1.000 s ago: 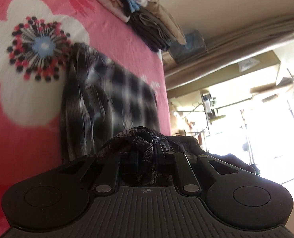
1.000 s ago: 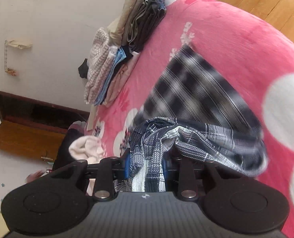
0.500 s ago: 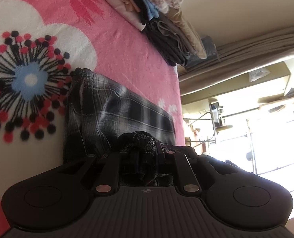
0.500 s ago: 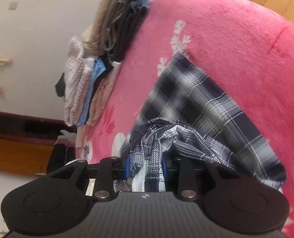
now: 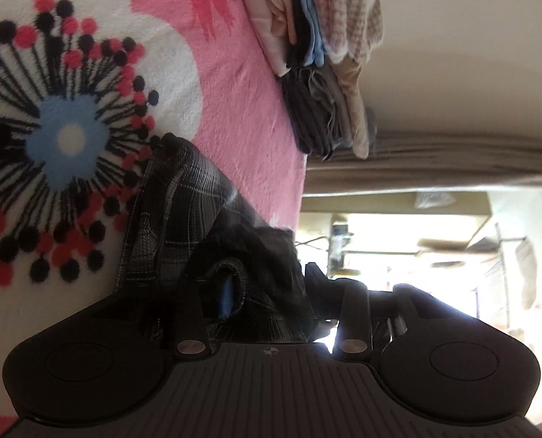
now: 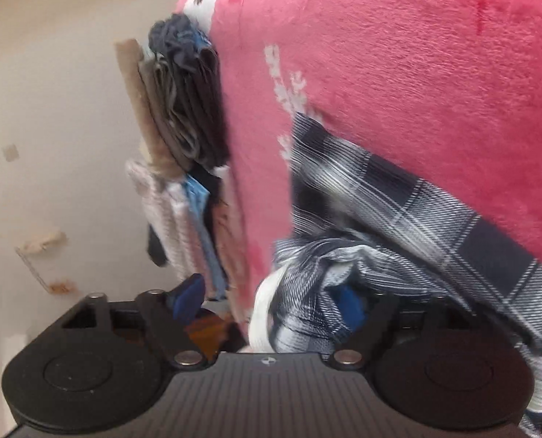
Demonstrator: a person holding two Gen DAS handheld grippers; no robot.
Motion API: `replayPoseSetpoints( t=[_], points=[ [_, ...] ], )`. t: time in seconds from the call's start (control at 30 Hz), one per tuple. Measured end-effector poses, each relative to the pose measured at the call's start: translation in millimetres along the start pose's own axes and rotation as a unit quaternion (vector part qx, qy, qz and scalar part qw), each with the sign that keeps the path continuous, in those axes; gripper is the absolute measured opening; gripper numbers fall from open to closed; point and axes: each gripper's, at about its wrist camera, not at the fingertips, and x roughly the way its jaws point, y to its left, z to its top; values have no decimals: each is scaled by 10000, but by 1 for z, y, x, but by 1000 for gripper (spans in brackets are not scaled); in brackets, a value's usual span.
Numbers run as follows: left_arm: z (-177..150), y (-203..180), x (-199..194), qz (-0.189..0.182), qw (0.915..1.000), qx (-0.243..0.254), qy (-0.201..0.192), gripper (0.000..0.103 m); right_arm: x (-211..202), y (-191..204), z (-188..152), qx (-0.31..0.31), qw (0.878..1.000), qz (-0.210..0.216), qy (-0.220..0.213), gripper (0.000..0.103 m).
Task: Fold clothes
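A dark plaid shirt point(image 5: 183, 197) lies folded on the pink flowered blanket point(image 5: 241, 109). My left gripper point(image 5: 271, 288) sits low at its near edge. Its jaws are opening, and a bunched fold still hangs loose over the left finger's blue pad point(image 5: 227, 295). In the right wrist view the same shirt point(image 6: 399, 197) stretches away across the blanket point(image 6: 399, 73). My right gripper point(image 6: 269, 301) has its jaws opening wide. The left pad point(image 6: 189, 295) is bare. Crumpled plaid cloth lies slack between the jaws against the right pad point(image 6: 347, 306).
Stacks of folded clothes point(image 5: 318, 36) stand at the far side of the bed against the wall; the right wrist view shows them too point(image 6: 183, 116). A curtain point(image 5: 435, 153) and a bright window area point(image 5: 417, 255) lie past the bed's edge.
Both grippers came down toward the blanket with the plaid cloth and rolled. Their jaws, shut on the bunched cloth before, now stand apart and the cloth has slackened.
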Motion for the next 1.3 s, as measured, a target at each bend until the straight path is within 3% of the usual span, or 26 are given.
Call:
replayPoseSetpoints(
  t=[0.13, 0.4, 0.57, 0.73, 0.8, 0.9, 0.97, 1.03, 1.1, 1.2, 1.3],
  points=[
    [2, 0, -9, -246, 9994, -196, -162, 49, -3, -2, -2, 70, 9995, 290, -57, 83],
    [-2, -8, -16, -561, 9977, -194, -324, 57, -16, 8, -7, -20, 9915, 1298, -10, 91],
    [2, 3, -13, -529, 9964, -577, -333, 59, -16, 8, -5, -105, 9971, 748, 3, 92],
    [5, 8, -9, -484, 9957, -720, -319, 60, -12, 21, -8, -712, 9970, -265, 137, 92],
    [7, 8, -8, -506, 9956, -736, -298, 62, -11, 26, -11, -851, 9953, -284, 354, 92],
    [8, 9, -7, -525, 9954, -755, -269, 64, -5, 31, -8, -678, 9956, 185, 616, 92],
    [9, 11, -7, -529, 9948, -824, -269, 65, -4, 37, -3, -546, 9937, 769, 601, 92],
    [10, 14, -7, -550, 9940, -898, -287, 65, -6, 33, 4, -203, 9908, 1309, 264, 100],
    [11, 14, -10, -555, 9933, -937, -385, 70, -8, 21, 11, 279, 9858, 1651, -124, 101],
    [13, 13, -15, -635, 9922, -937, -527, 72, -14, 16, 10, 257, 9870, 1544, -363, 101],
    [15, 11, -18, -651, 9920, -902, -599, 72, -22, 33, -5, -618, 9914, 1147, -149, 101]
  ],
)
